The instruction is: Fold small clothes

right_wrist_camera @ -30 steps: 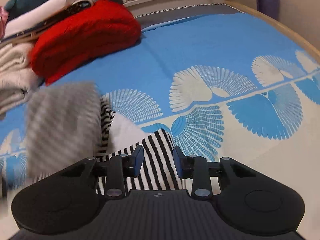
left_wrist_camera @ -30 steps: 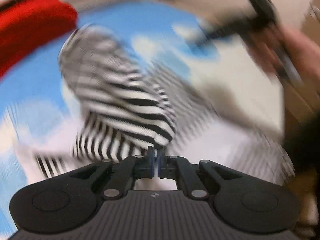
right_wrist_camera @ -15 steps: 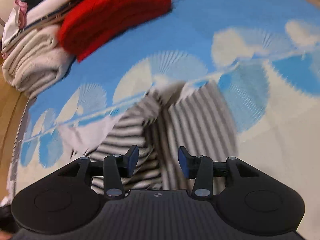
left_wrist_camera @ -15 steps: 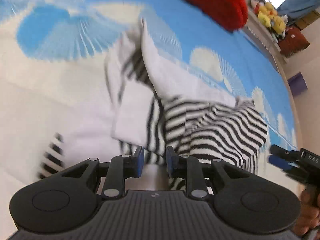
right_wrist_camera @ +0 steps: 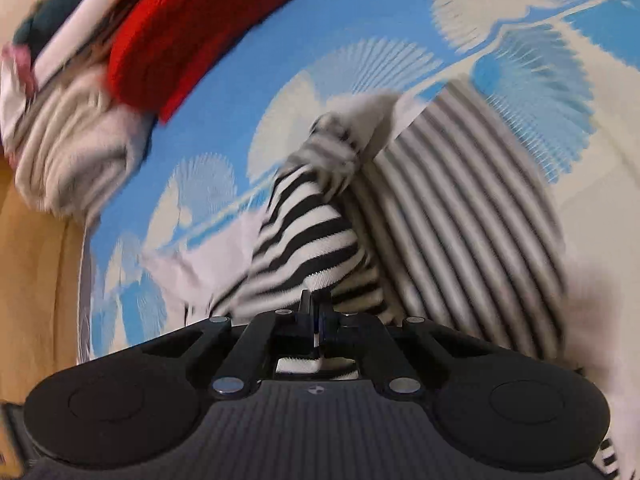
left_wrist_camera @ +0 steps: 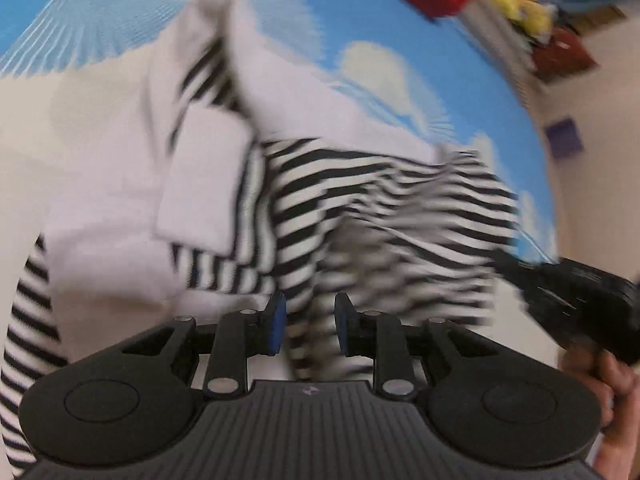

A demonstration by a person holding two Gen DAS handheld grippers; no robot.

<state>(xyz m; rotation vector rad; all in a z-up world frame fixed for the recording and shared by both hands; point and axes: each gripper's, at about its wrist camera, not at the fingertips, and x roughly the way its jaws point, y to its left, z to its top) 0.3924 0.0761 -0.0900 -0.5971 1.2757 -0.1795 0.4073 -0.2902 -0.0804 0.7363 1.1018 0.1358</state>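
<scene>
Looking down both wrist cams, the black-and-white striped top is lying crumpled on the blue mat with white fan shapes, partly bunched up with its white panels showing. From the left cam a white pocket-looking patch sits on the left part of the garment, and a striped sleeve curls along the left edge of the view.

The left gripper has its fingers spread apart with a bit of striped fabric passing between them, not pinched. Off to the right in that same view you can see the right gripper held in the person's hand, right up against the edge of the striped cloth.

On the right cam, the right gripper has its fingers clamped together on a fold of the striped top, and the fabric rises up from the pinch in a tented ridge. The rest of the garment spreads out to the right, pretty blurry.

Further back there's a red knitted item folded on the mat, with a cream ribbed knit just beside it and a stack of other folded clothes behind that. Some yellow plush toys are visible at the far edge in the left cam, blurred.
</scene>
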